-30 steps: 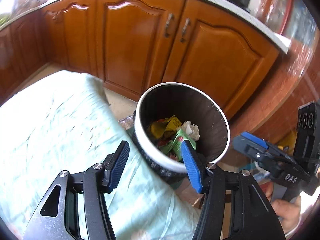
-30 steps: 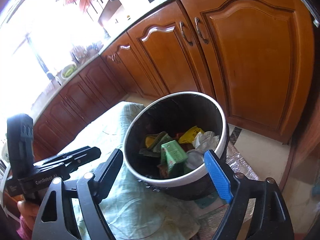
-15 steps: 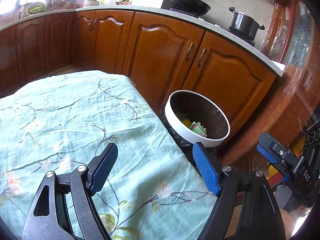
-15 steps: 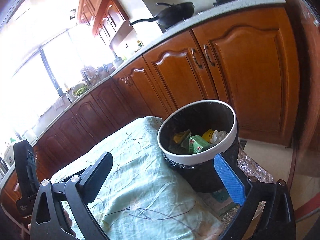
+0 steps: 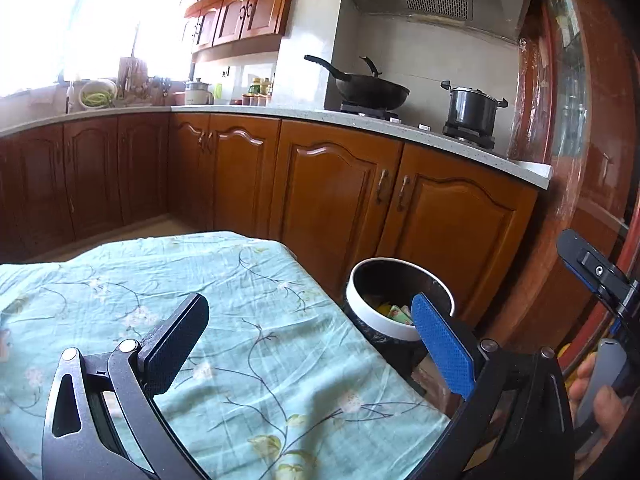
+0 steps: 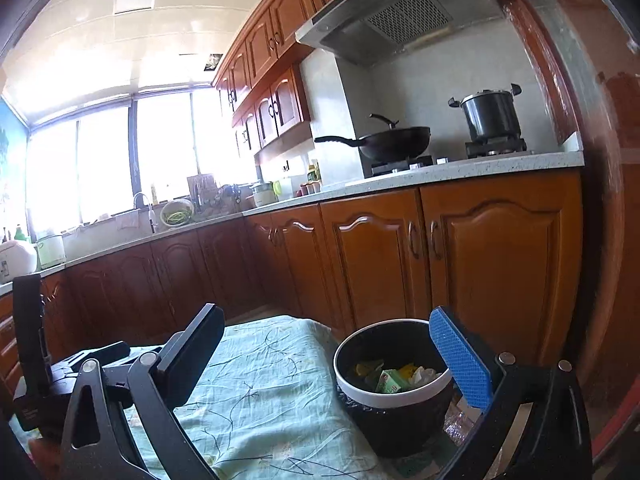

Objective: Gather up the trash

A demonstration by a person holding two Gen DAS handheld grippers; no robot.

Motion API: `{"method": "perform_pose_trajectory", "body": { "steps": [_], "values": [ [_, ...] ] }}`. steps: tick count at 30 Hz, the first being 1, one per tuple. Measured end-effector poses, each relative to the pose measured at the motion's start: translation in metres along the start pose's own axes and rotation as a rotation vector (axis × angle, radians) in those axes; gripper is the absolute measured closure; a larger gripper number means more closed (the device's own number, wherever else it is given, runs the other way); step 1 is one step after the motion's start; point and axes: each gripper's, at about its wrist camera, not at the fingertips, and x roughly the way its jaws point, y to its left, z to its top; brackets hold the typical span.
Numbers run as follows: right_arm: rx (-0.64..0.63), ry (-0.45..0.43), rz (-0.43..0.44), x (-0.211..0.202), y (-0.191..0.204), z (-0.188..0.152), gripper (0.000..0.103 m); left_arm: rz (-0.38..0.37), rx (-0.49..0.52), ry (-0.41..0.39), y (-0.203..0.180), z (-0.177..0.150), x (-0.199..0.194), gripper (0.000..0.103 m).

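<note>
A round bin with a white rim (image 5: 362, 316) (image 6: 384, 400) stands on the floor at the right end of the table and holds a green carton (image 6: 390, 382) (image 5: 396, 314), yellow wrappers and crumpled white paper. My left gripper (image 5: 308, 304) hovers over the floral cloth, back from the bin; its jaws are opening and nothing is between them. My right gripper (image 6: 326, 312) is open and empty too, raised above the table with the bin below its blue finger (image 6: 460, 360). No loose trash shows on the cloth.
The table wears a pale green floral cloth (image 5: 240, 280) (image 6: 272, 360). Behind it runs a row of brown wooden cabinets (image 5: 332, 200) under a counter with a black wok (image 5: 372, 90) and a pot (image 5: 472, 110). A hand (image 5: 600, 396) holds the right gripper's body at the right edge.
Both grippers have pulled back and up from the bin, which now looks smaller and lower in each view. The left jaws have spread wider; the right jaws have widened a little.
</note>
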Motion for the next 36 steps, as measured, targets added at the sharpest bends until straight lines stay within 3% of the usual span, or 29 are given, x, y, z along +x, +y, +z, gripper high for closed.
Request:
{"method": "perform_pose_trajectory", "body": {
  "steps": [4,14,25,36],
  "values": [
    [-0.011,-0.004,-0.040,-0.004,0.003,-0.025,0.000,0.049,0.014,-0.056,0.005,-0.021,-0.013,0.000],
    [-0.032,0.051,-0.028,-0.003,0.007,-0.062,0.000,0.126,0.034,-0.034,0.010,-0.060,-0.020,0.000],
    [-0.038,0.096,-0.014,-0.001,0.011,-0.081,0.000,0.196,0.058,-0.034,0.011,-0.072,-0.028,0.000],
    [-0.026,0.088,-0.010,-0.004,0.008,-0.079,0.000,0.201,0.088,-0.034,0.004,-0.072,-0.029,0.000]
  ]
}}
